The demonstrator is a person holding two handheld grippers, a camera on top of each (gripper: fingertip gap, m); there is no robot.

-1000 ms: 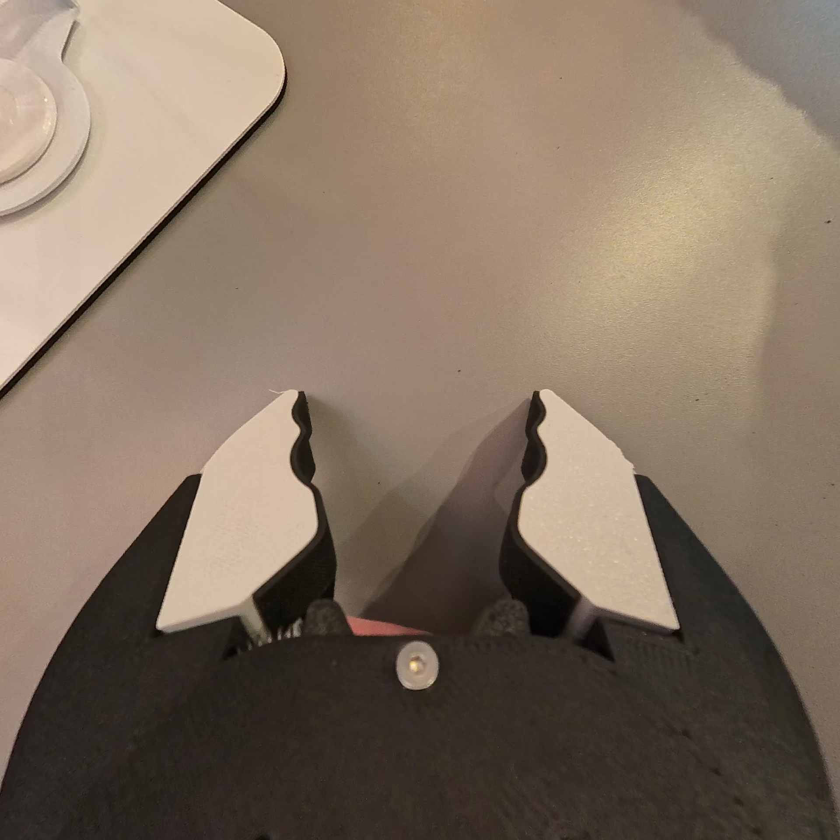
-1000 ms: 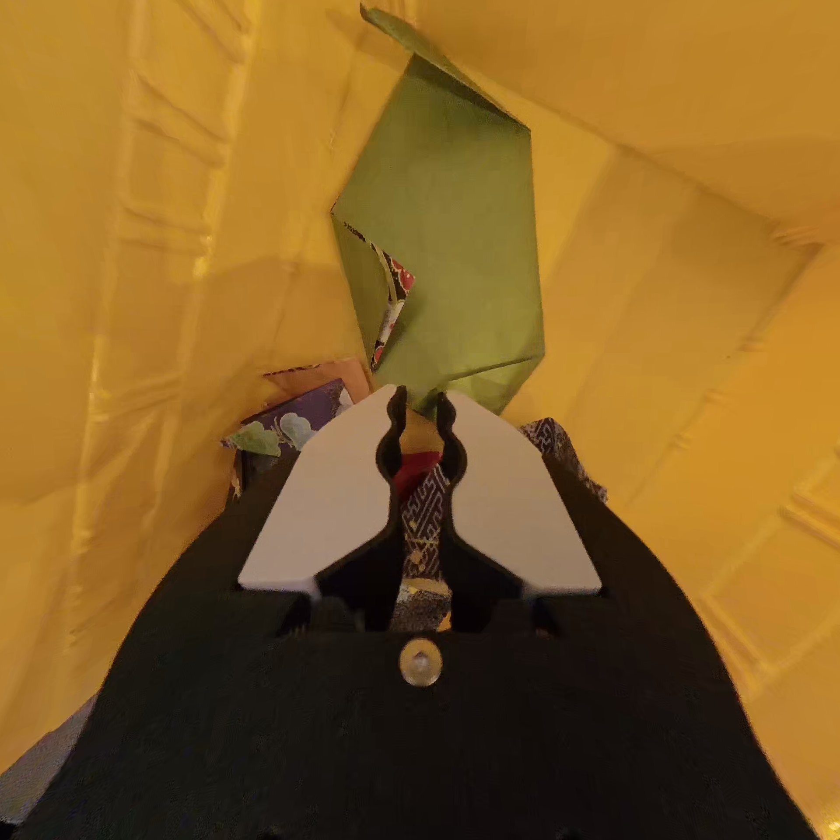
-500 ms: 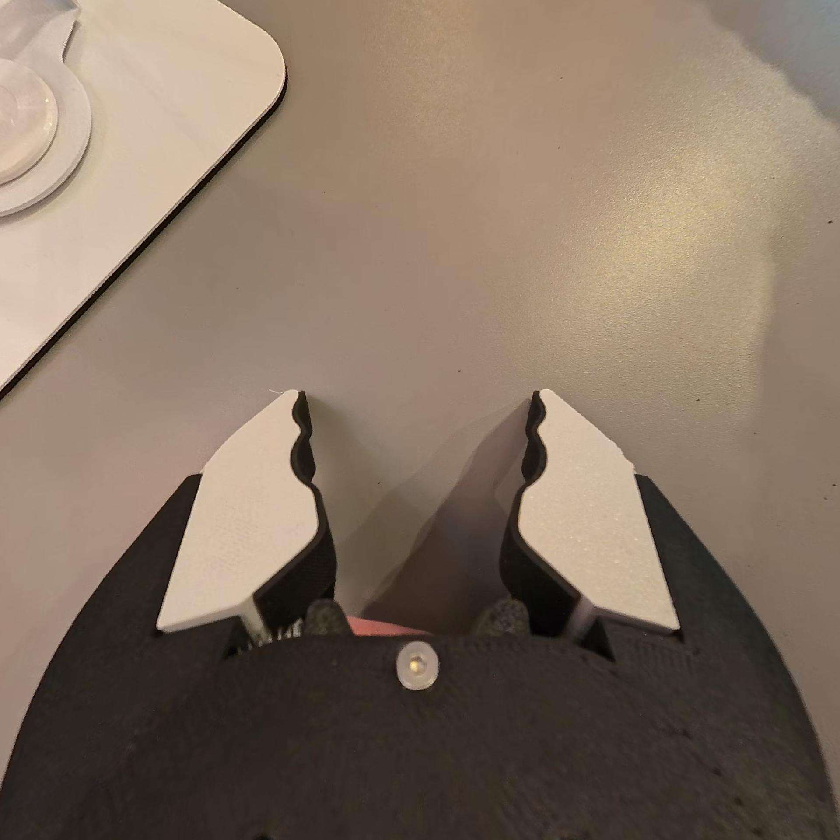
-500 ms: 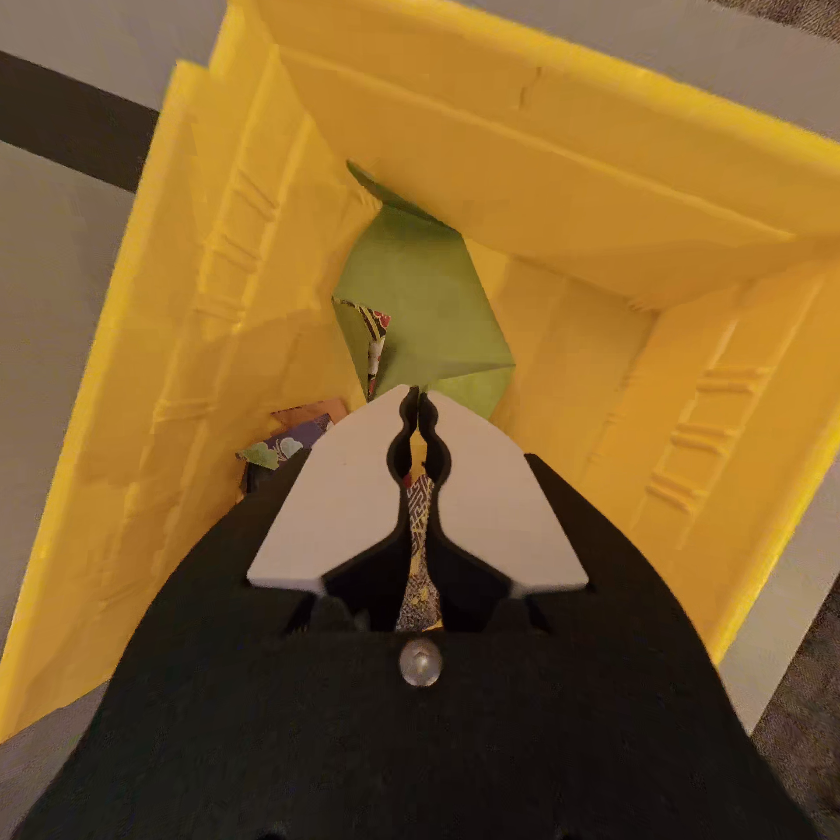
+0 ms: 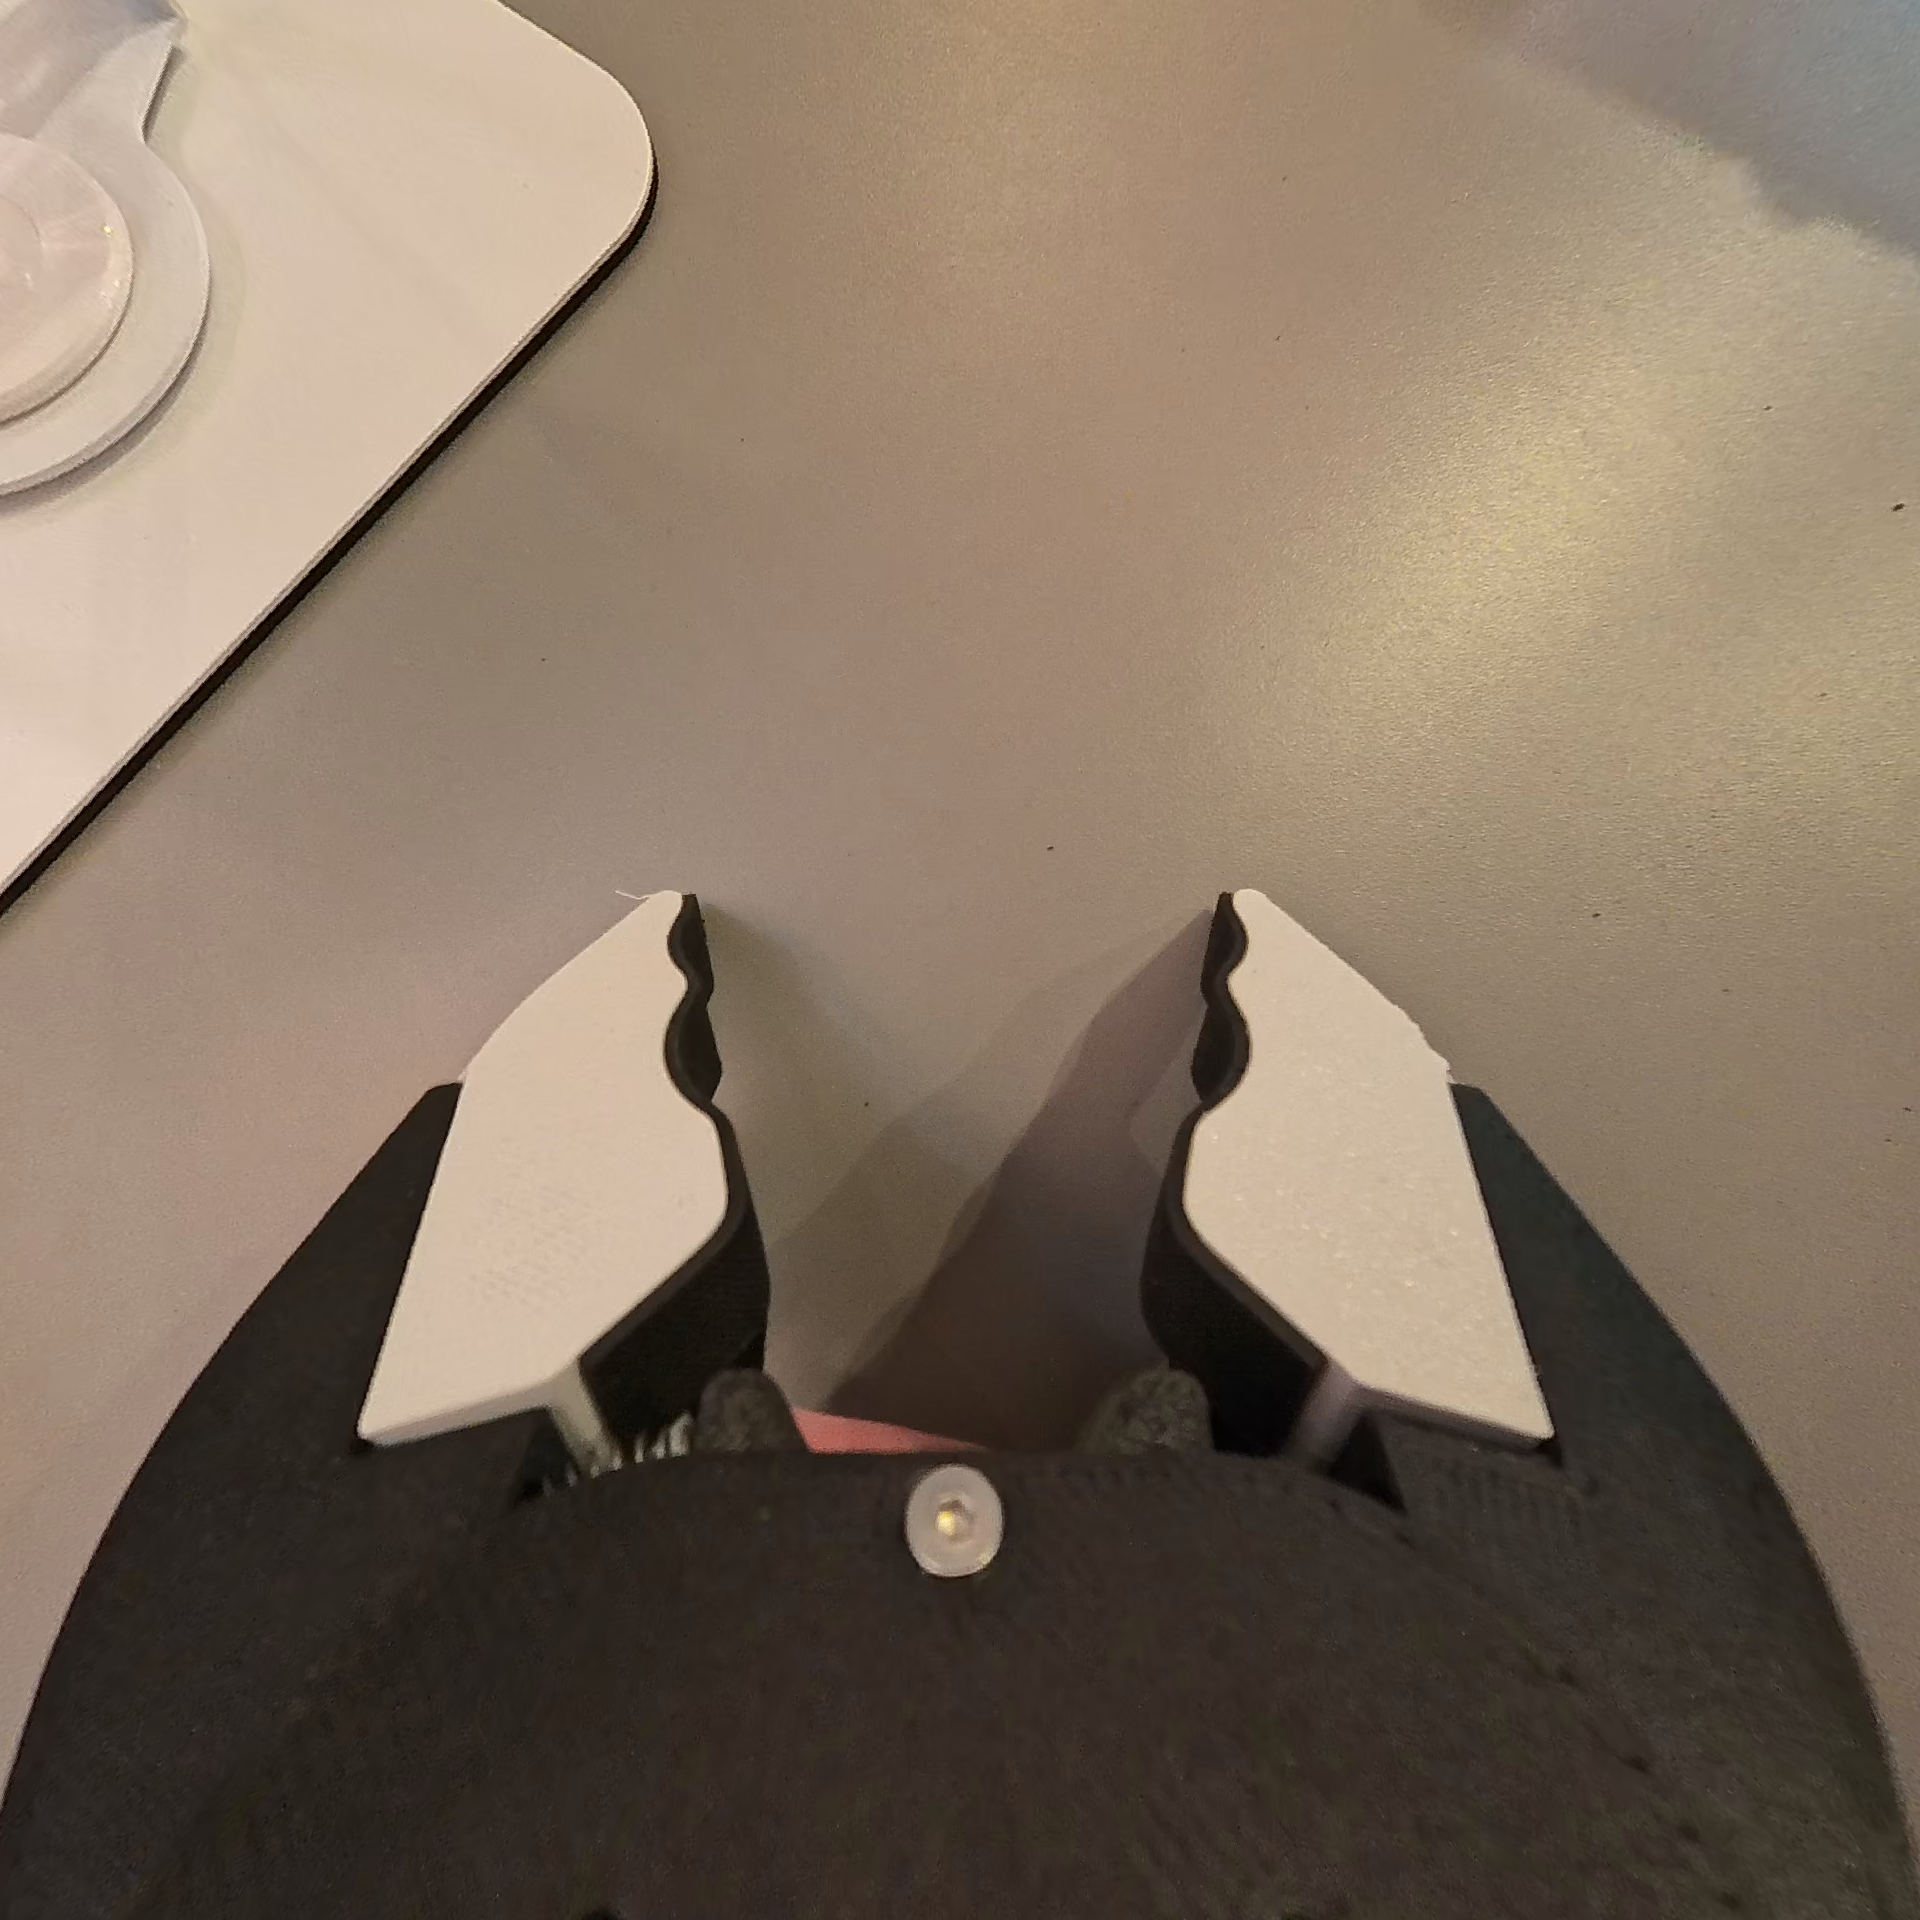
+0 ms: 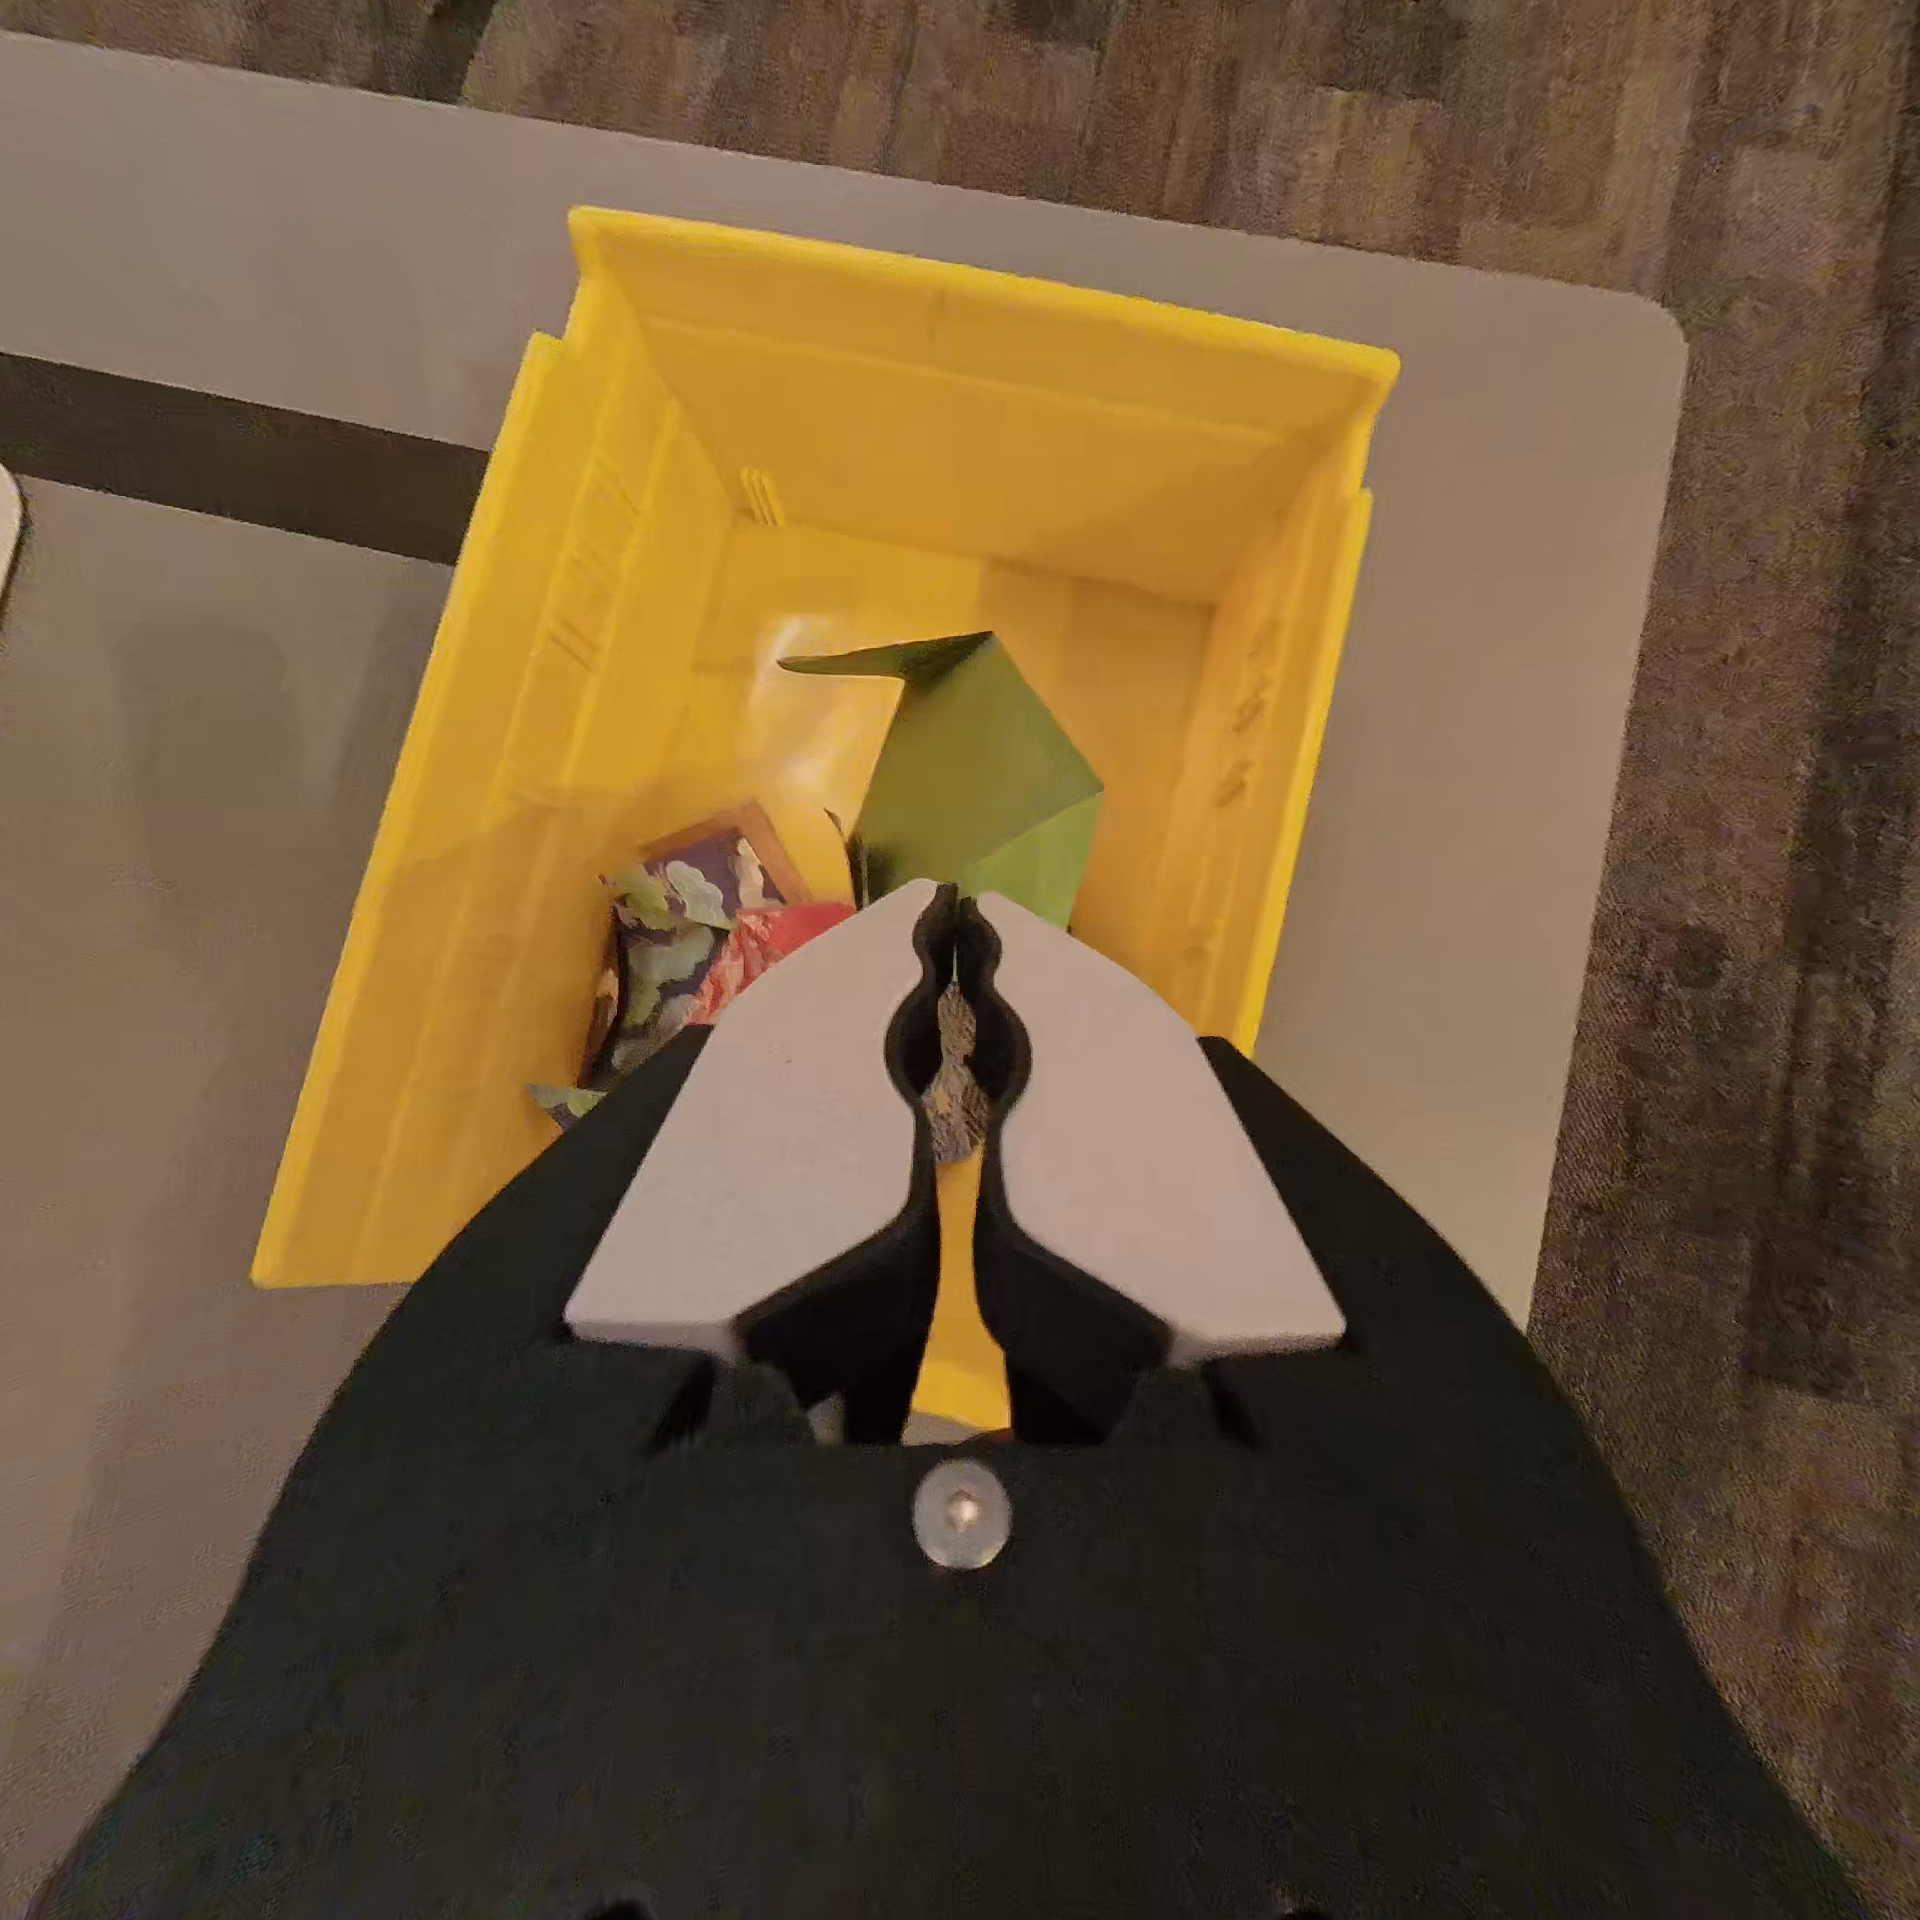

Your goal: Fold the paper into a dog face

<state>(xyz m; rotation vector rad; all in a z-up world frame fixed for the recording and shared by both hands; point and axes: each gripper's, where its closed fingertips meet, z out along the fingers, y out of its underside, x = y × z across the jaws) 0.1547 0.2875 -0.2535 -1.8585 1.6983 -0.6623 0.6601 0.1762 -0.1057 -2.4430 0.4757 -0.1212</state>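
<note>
A folded green paper (image 6: 977, 769) stands tilted inside a yellow bin (image 6: 987, 301), leaning toward its right wall. My right gripper (image 6: 954, 899) is above the bin's near side with its jaws closed together. Its tips line up with the green paper's lower edge, and nothing shows clamped between them. Patterned paper shows through the gap lower between the fingers. My left gripper (image 5: 956, 914) is open and empty, low over the bare grey table (image 5: 1039, 520). No paper shows in the left wrist view.
Several patterned folded papers (image 6: 686, 935) lie at the bin's bottom left. The table's right edge (image 6: 1621, 727) borders dark carpet (image 6: 1787, 831). A white board (image 5: 364, 260) bearing a clear round dish (image 5: 62, 270) lies at the far left of the left gripper. The grippers' ends are close to 55 centimetres from one another.
My right gripper has drawn up and back out of the bin and closed its jaws fully. The green paper stayed in the bin and looks smaller. The left gripper has not moved.
</note>
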